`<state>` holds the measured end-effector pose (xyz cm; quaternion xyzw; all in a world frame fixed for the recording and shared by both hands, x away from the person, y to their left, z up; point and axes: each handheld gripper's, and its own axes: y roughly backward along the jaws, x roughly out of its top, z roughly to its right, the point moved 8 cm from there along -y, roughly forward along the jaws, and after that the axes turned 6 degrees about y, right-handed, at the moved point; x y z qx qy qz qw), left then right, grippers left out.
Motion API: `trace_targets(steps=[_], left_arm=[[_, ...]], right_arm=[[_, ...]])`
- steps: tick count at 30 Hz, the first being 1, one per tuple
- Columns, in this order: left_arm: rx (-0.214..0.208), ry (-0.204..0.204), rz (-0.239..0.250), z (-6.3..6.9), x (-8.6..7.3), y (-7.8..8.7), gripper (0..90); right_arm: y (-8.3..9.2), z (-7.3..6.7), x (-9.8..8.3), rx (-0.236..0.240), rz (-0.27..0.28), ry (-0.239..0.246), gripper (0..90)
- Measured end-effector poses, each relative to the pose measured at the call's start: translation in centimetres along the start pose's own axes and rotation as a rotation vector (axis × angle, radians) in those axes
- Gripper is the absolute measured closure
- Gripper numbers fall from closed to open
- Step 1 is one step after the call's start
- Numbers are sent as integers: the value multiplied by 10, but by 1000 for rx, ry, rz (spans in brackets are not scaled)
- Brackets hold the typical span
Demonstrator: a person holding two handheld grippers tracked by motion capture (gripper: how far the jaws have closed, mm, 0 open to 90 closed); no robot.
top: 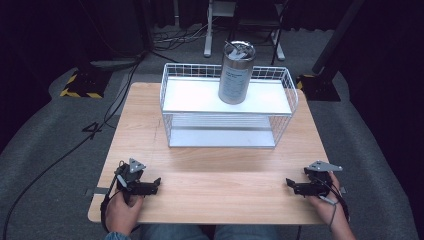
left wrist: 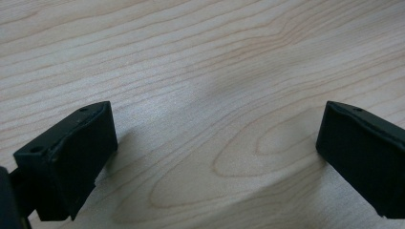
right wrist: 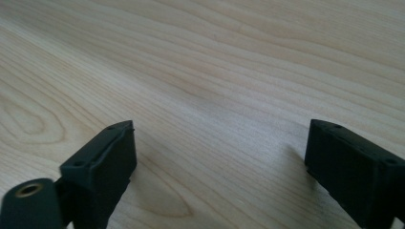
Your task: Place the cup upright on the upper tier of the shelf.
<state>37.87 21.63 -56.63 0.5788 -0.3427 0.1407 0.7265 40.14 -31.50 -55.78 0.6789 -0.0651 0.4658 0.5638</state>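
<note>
Presently both claws released, rested on counter (top: 210, 170) — left claw (top: 156, 184), right claw (top: 290, 184); can (top: 236, 72) on rack (top: 227, 105) best approached wide, gripped mid-body.

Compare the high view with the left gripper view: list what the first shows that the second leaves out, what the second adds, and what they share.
High view alone: the white wire rack at the far side of the table, the silver can upright on its top shelf, the right gripper, both hands, and the floor cables.
Left gripper view alone: a close look at that gripper's two black jaws, spread wide with bare wood grain between them.
Shared: the wooden table and the left gripper, open and holding nothing.
</note>
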Motion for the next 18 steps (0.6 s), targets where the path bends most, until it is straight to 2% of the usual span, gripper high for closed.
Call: trace_targets(steps=[5, 8, 11, 18], left_arm=[[0, 0, 0, 0, 0, 0, 5], [-2, 1, -2, 0, 0, 0, 5], [-2, 2, -1, 0, 0, 0, 5], [2, 6, -1, 0, -1, 0, 5]], right_arm=[[-1, 1, 0, -9, 0, 2, 117], [-4, 0, -1, -19, 19, -2, 70], [-4, 0, -1, -23, 15, -3, 56], [-6, -3, 0, -1, 3, 10, 3]])
